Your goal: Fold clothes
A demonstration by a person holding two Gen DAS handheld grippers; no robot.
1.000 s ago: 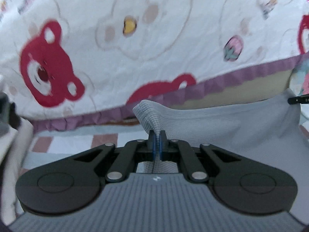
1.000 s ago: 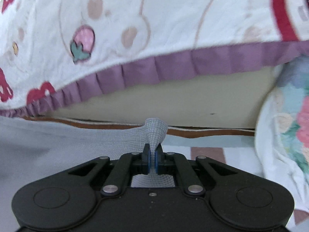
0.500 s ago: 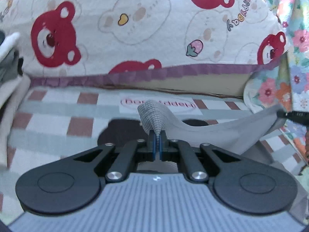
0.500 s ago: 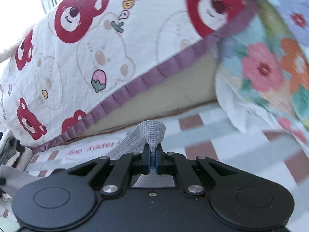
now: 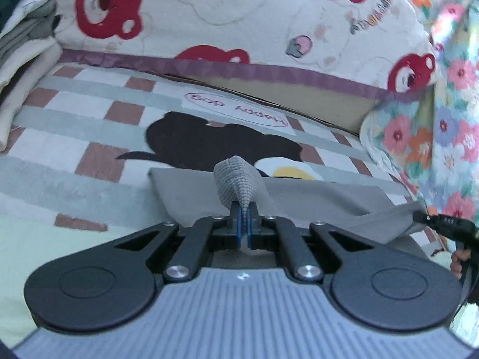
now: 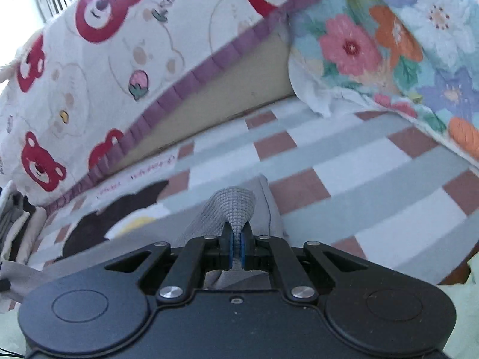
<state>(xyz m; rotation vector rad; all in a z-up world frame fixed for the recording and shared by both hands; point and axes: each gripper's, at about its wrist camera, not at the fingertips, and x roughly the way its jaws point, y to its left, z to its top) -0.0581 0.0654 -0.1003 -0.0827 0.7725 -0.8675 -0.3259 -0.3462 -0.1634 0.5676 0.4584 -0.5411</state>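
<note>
Spreading ahead of my fingers across the checked blanket [image 5: 89,137] lies the grey garment [image 5: 314,200], soft and limp, I judge. Its ribbed hem suits gripping: my left gripper [image 5: 245,227] and right gripper [image 6: 236,251] each pinch a bunched corner there.

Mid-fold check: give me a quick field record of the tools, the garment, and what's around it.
left tool: shut on a pinched ribbed edge of the grey garment
right tool: shut on another ribbed edge of the same garment
garment: far part lying on the checked blanket, near edge lifted between the tools
left side: folded clothes stack
behind: bear-print quilt
right side: floral fabric
fold status: not finished
</note>
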